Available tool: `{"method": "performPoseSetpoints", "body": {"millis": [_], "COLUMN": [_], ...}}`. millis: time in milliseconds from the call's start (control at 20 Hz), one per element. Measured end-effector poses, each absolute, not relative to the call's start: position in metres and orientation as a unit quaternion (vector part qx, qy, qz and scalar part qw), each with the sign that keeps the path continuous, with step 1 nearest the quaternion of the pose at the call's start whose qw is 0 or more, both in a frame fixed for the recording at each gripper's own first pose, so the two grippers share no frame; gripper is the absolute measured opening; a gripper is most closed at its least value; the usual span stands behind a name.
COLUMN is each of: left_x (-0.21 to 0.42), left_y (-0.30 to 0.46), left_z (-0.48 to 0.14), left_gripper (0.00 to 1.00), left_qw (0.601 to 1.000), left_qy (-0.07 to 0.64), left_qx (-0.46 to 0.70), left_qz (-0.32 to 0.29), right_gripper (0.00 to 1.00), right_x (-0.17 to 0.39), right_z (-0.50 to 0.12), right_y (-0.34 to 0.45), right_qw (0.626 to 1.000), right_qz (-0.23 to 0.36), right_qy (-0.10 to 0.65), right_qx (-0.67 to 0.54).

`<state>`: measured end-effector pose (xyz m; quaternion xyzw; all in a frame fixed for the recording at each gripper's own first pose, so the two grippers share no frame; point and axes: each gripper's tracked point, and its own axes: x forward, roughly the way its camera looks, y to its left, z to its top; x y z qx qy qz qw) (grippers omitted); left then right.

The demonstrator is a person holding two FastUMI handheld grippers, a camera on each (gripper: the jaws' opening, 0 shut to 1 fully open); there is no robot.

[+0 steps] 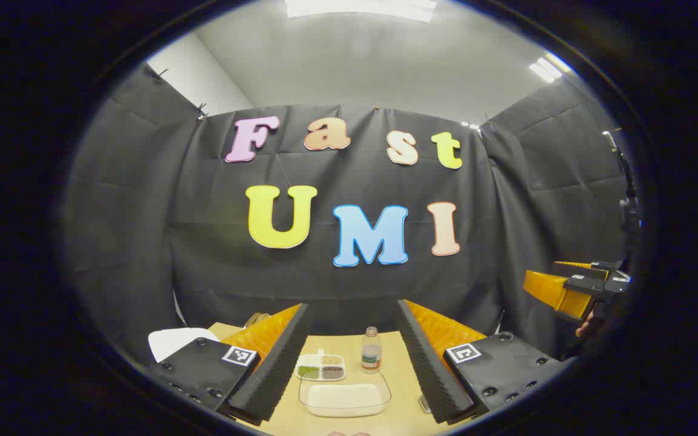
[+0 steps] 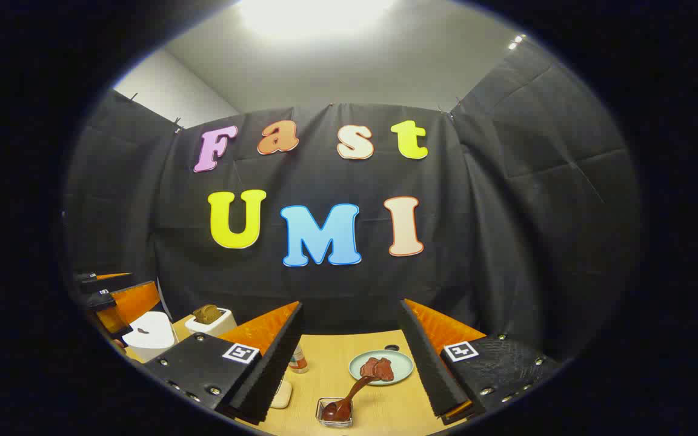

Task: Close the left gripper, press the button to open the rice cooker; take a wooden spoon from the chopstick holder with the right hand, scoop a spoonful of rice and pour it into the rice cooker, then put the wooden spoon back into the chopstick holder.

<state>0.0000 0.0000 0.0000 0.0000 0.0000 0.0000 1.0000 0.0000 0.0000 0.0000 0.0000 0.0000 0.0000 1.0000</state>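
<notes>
Spoon (image 2: 349,395) of dark wood stands in the clear chopstick holder (image 2: 334,418) on the table (image 2: 385,407), just before a plate (image 2: 382,367) — between the right gripper's (image 2: 349,363) wide-open, empty fingers. Left gripper (image 1: 349,363) gapes empty over a rice tray (image 1: 345,399).

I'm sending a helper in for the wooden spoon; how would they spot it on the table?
On the tan table, find the pale green plate. In front of it stands a small clear holder, and the wooden spoon leans out of it, the only long-handled dark utensil there.
</notes>
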Motion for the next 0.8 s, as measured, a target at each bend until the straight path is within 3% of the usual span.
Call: {"method": "performPoseSetpoints", "body": {"millis": [200,800], "left_x": [0.008,0.000], "left_y": [0.026,0.050], "left_z": [0.001,-0.010], "left_gripper": [0.98,0.98], "left_qw": [1.000,0.999], "left_qy": [-0.003,0.003], "left_qx": [0.002,0.006], "left_qz": [0.012,0.052], "right_gripper": [0.95,0.95], "right_x": [-0.001,0.011], "right_z": [0.015,-0.001], "right_y": [0.008,0.034], "right_qw": [1.000,1.000], "right_qz": [-0.023,0.011], "right_qy": [-0.014,0.008], "right_qx": [0.002,0.009]}}
